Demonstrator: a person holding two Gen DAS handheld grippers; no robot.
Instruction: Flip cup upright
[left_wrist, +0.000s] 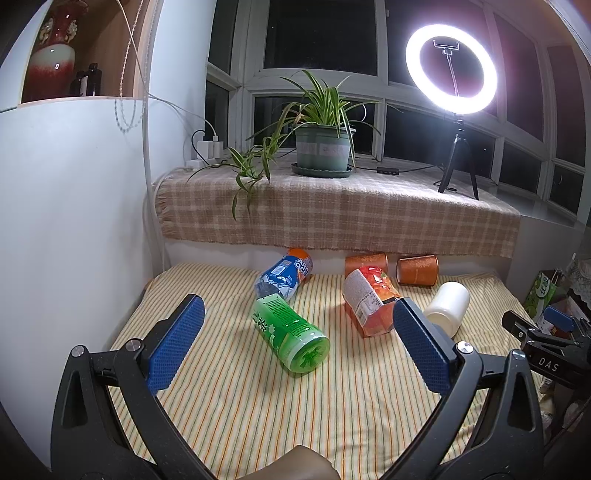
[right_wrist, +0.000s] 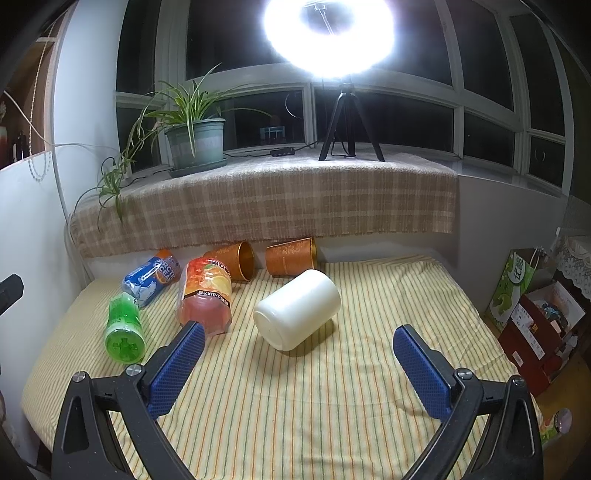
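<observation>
Striped yellow cloth-covered table (right_wrist: 332, 406), three plastic bottles lying flat at ten o'clock, white glossy cup (right_wrist: 297, 308) on its side at centre, two orange paper cups (right_wrist: 291, 256) toppled at twelve, left gripper (left_wrist: 297, 341) and right gripper (right_wrist: 299, 360) both spread wide, empty.
</observation>
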